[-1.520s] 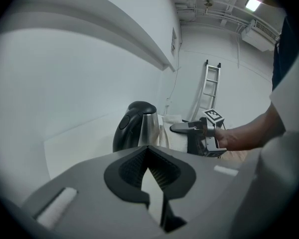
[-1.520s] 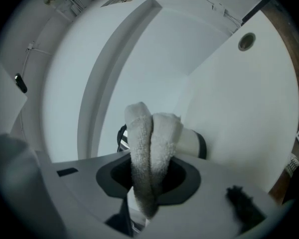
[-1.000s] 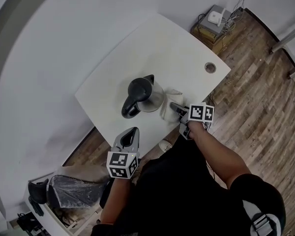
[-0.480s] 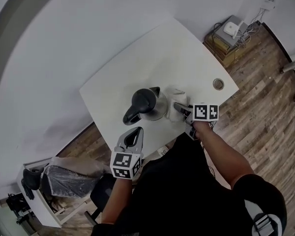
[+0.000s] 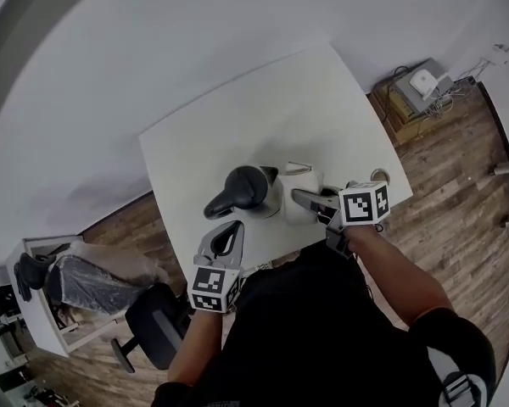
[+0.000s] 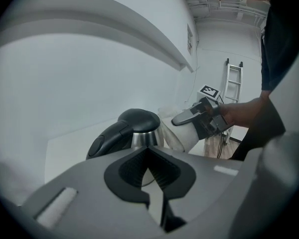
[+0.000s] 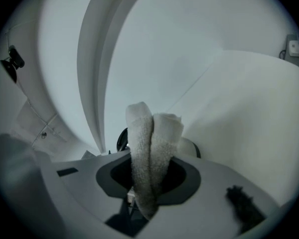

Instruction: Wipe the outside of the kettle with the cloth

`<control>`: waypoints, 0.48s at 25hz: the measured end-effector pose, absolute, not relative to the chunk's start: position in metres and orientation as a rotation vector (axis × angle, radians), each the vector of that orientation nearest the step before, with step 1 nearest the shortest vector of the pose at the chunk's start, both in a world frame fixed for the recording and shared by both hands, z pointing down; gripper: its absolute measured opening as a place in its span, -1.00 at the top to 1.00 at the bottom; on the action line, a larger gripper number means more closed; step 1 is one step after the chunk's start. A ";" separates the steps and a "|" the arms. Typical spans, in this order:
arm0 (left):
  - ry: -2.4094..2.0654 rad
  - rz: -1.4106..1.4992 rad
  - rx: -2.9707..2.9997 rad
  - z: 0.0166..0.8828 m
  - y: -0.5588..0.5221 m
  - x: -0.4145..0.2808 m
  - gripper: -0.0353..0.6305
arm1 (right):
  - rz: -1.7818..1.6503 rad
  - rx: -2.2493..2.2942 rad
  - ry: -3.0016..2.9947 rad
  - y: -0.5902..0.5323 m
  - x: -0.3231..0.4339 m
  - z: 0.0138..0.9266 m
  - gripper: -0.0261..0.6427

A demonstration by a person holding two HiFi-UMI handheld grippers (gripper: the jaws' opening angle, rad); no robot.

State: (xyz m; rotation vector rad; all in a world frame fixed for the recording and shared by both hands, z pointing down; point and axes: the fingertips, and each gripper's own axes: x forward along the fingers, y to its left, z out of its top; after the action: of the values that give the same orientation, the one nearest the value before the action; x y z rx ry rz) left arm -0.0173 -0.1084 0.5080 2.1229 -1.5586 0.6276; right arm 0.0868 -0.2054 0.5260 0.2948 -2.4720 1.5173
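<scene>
Left gripper [image 5: 228, 225] is hovering above the near edge of the table [image 5: 237, 117], just short of the kettle's handle [image 5: 219, 205] and not touching it. Its jaws are standing together with nothing between them, and it has stayed at this stand-off through the last second.

The kettle [image 5: 253, 189] is standing upright near the front edge of the table, handle pointing towards the left gripper. Its dark lid [image 5: 246, 179] is sitting closed, so the contents cannot be judged.

The cloth [image 5: 293, 213] is lying bunched against the kettle's right flank, folded double and clamped in the right gripper [image 5: 299, 196], whose jaws are closing firmly on the fold. Compared with a second ago, the cloth is remaining in contact with that same side, while the person's head has swung and shifted the whole scene in view.

Assessment: wiping is under way on the right flank only. The handle side and far side are appearing untouched by the cloth, and the kettle is going unsteadied, so it may slide under pressure
</scene>
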 end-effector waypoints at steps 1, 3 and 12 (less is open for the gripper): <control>-1.588 0.616 2.098 0.507 -0.109 -0.020 0.87 | 1.505 0.254 -2.478 -0.206 0.085 0.519 0.63; -1.649 0.573 2.031 0.505 -0.109 -0.026 0.87 | 1.503 0.179 -2.479 -0.206 0.081 0.510 0.63; -1.901 0.460 1.799 0.485 -0.116 -0.048 0.87 | 1.557 -0.074 -2.472 -0.225 0.085 0.489 0.63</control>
State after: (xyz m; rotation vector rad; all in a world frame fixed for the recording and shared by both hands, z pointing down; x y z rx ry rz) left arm -0.0479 -0.1164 0.4849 1.7994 -1.9011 0.4595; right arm 0.0850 -0.2254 0.4892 -0.0742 -2.4720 1.5571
